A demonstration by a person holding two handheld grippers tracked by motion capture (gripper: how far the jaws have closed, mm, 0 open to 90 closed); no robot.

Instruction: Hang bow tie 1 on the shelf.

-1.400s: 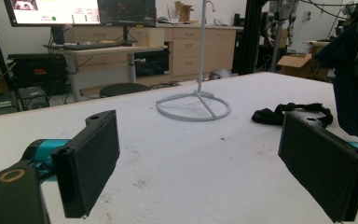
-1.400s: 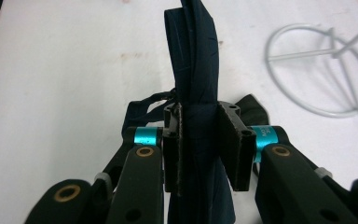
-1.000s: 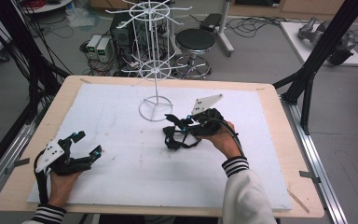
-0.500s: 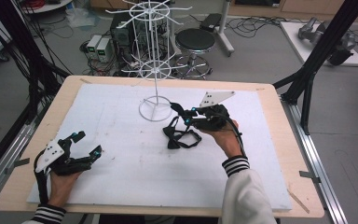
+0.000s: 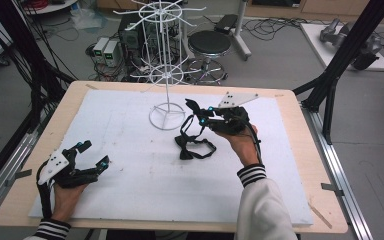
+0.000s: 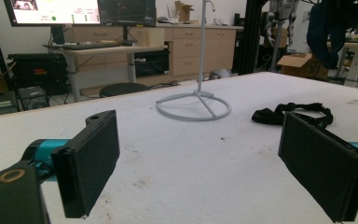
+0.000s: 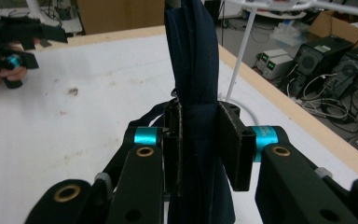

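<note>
1. High view: the right gripper (image 5: 194, 111), black with teal joints and a grey three-cornered plate, sits at about 1 o'clock from the middle of the white foam-covered table board (image 5: 130, 200). Jaws closed on one end of a dark navy fabric strap with a bow-like knot (image 5: 192, 145). The rest of the strap hangs down to the board at 6 o'clock from the jaws, its loop lying flat.
2. High view: a white wire display stand with a ring base (image 5: 167, 116) stands at 9 o'clock from the right gripper, just beside it, the base resting on the board.
3. High view: the left gripper (image 5: 94, 154), same build, rests low at 8 o'clock on the board, well apart from the strap. Jaws spread wide, nothing between them.
4. Left gripper view: both black padded jaws stand far apart over bare board. Stand's ring base (image 6: 193, 106) at 12 o'clock; strap (image 6: 291, 113) lies at 2 o'clock, beyond the far jaw, not touched.
5. Right gripper view: pads pressed onto the strap (image 7: 193, 70), which rises upright from between them. Stand's pole (image 7: 240, 58) at 1 o'clock behind it. Left gripper (image 7: 14, 35) at 10 o'clock, far off.
</note>
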